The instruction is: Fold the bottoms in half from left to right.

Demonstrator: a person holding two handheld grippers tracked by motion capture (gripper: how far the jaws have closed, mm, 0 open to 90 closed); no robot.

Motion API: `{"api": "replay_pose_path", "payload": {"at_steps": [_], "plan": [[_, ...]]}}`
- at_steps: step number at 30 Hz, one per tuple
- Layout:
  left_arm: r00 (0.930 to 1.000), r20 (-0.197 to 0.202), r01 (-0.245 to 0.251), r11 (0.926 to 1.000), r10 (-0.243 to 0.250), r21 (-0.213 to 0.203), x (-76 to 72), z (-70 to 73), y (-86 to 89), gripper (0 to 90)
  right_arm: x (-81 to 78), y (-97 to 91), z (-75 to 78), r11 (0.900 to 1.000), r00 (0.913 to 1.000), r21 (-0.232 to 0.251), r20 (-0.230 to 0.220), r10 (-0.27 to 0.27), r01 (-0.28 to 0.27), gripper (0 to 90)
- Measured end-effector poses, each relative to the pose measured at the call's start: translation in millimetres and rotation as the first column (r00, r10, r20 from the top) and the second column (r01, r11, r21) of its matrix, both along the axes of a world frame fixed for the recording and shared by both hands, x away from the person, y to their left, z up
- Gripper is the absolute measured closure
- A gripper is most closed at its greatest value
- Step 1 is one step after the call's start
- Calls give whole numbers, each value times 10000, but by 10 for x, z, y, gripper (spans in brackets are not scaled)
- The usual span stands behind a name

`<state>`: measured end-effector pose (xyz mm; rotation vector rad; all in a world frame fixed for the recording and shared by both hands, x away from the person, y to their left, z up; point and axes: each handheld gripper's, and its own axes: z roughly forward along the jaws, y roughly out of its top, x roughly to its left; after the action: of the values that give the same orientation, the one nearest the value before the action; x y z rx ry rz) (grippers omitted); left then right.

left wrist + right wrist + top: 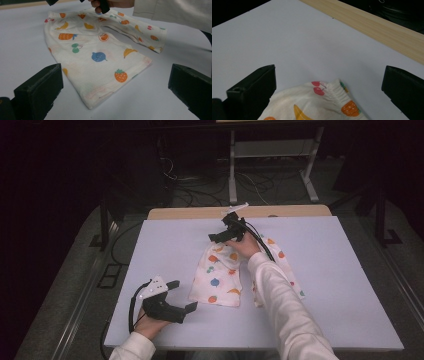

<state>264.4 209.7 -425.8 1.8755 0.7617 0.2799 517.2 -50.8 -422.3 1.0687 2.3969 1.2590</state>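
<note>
Nearest the camera, the left hand-held gripper (181,296) rests low on the white tabletop (325,285), jaws spread and empty. Right of it lie the small shorts (220,277), soft cotton with a fruit print and a gathered elastic waistband. Farther right, the right hand-held gripper (224,236) hovers spread over that waistband. Folding seems not yet begun; both legs lie flat.

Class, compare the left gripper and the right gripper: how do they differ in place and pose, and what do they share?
The left gripper sits near the table's front edge, apart from the fruit-print shorts; the right gripper is farther back, over the shorts' waistband. The left gripper is low by the table; the right is raised, angled down. Both have black jaws standing open, holding nothing.
</note>
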Motion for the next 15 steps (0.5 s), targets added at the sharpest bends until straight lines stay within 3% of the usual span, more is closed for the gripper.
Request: {"api": "replay_pose_path", "payload": {"at_steps": [15], "plan": [[10000,3,60,10000,-60,-32,3,2,2,0,116,103,-122,9994,9993,120,-234,-307,310,0]]}}
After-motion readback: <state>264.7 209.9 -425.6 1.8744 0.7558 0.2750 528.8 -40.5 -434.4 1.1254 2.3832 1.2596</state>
